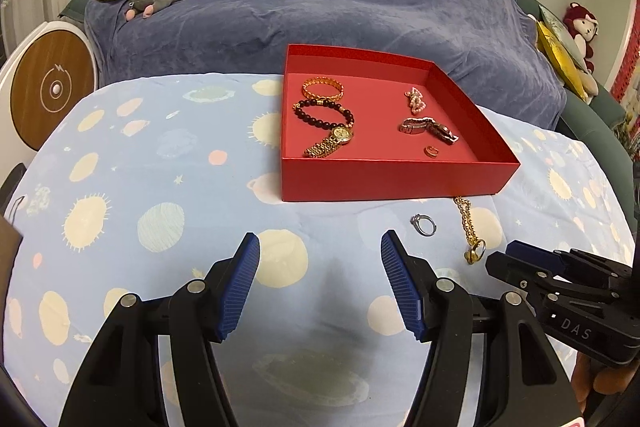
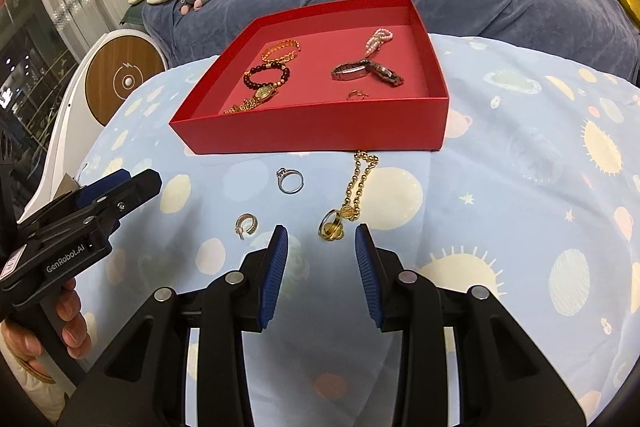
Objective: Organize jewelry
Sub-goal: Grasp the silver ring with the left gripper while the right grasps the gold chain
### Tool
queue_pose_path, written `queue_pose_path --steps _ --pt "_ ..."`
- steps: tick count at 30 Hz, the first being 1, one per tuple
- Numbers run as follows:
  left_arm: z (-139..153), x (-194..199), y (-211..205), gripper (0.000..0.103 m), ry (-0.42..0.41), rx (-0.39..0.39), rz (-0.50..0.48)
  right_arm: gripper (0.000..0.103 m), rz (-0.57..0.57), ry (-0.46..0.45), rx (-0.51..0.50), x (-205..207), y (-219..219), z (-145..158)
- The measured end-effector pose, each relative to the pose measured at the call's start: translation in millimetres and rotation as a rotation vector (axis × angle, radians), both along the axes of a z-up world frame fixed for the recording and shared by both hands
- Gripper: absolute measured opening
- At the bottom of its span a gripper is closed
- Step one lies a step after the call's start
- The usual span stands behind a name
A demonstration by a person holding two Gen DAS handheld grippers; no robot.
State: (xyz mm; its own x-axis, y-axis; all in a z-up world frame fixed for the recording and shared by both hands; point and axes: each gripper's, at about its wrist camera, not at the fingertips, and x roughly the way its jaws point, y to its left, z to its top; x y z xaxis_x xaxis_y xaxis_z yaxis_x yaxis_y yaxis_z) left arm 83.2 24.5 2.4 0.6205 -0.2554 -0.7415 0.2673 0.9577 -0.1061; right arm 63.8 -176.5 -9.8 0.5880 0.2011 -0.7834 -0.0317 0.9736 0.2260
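Right gripper (image 2: 321, 241) low centre, jaws part-open, empty, lined on gold ring (image 2: 331, 225); left gripper (image 1: 320, 245) jaws wide, empty, near silver ring (image 1: 424, 225).

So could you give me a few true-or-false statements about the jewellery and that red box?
1. The gold wristwatch lies inside the open red cardboard box. True.
2. The silver ring with a stone is in the box. False: it lies on the blue planet-print cloth, in front of the box.
3. The right gripper holds the gold bead chain. False: its jaws stand apart and empty, the chain lying on the cloth ahead.
4. The left gripper has open, empty jaws. True.
5. The dark bead bracelet sits on the cloth. False: it is in the box.
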Motion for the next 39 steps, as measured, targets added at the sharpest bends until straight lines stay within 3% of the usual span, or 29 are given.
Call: queue_pose_path --steps 8,13,18,23,39 --pt "-4.7 -1.4 -4.8 0.061 0.018 0.002 -0.02 0.033 0.015 0.011 -0.025 9.6 9.5 -12.1" --pt "-6.7 -1.9 -7.2 0.061 0.026 -0.002 -0.031 0.026 0.01 0.015 -0.025 13.8 8.6 -16.1" --pt "-11.7 -3.7 -13.1 0.061 0.045 -0.005 -0.06 0.008 0.007 0.024 -0.022 14.3 5.9 -18.9" --pt "-17.8 -6.0 -20.7 0.061 0.064 -0.003 -0.094 0.002 -0.005 0.018 -0.013 9.1 0.2 -12.5" --pt "-40.7 -0.8 -64.6 0.061 0.079 0.051 -0.178 0.001 -0.037 -0.018 0.013 -8.5 -19.6 10.7"
